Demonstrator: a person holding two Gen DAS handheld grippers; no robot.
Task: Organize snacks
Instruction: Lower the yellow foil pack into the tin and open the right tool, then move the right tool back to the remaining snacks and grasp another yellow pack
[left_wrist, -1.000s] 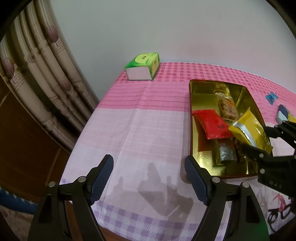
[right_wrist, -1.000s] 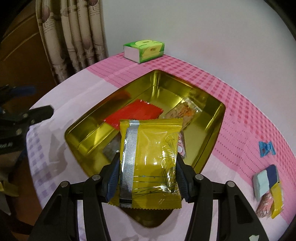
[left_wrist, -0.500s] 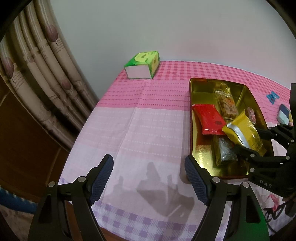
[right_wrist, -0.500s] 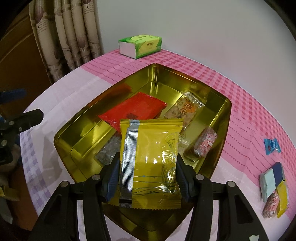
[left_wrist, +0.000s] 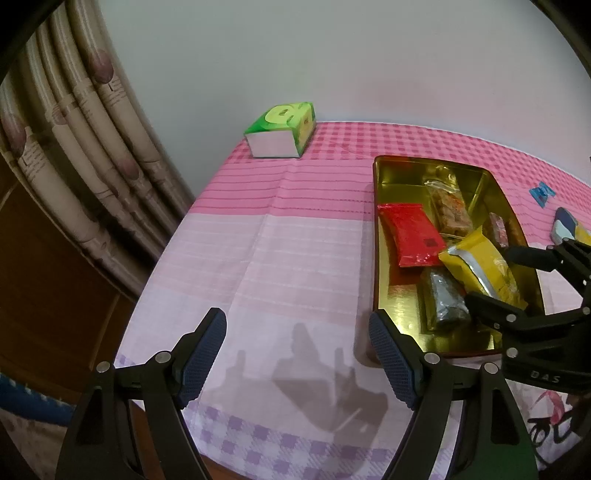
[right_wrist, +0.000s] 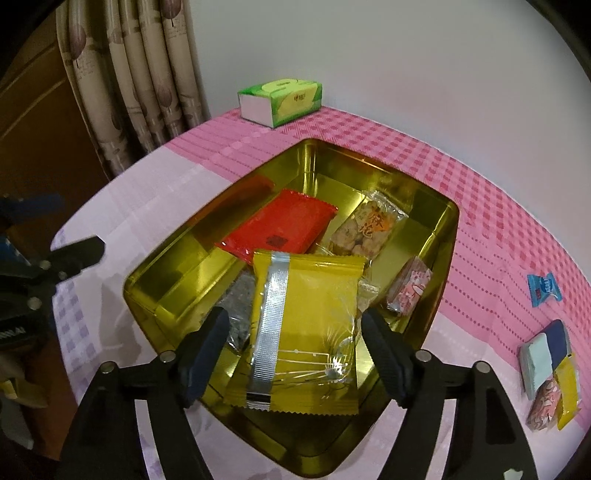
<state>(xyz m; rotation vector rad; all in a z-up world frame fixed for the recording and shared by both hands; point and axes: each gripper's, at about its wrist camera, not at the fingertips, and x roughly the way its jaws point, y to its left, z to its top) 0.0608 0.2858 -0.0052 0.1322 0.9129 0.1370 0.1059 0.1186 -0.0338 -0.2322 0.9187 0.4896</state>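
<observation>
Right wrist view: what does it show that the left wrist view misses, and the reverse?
Only the right wrist view shows the cluster of packets outside the tin, fully, and the gaps beside the yellow packet as the right gripper opens. Only the left wrist view shows the left gripper open over bare cloth. Both show the gold tin, red packet and tissue box.

My yellow packet (right_wrist: 306, 328) covers most of the dark packet (right_wrist: 236, 314) beneath it. Small wrappers (right_wrist: 550, 376) at the right edge are too small to read. My left gripper (right_wrist: 55, 254) is cut off by the frame edge, blurred.
</observation>
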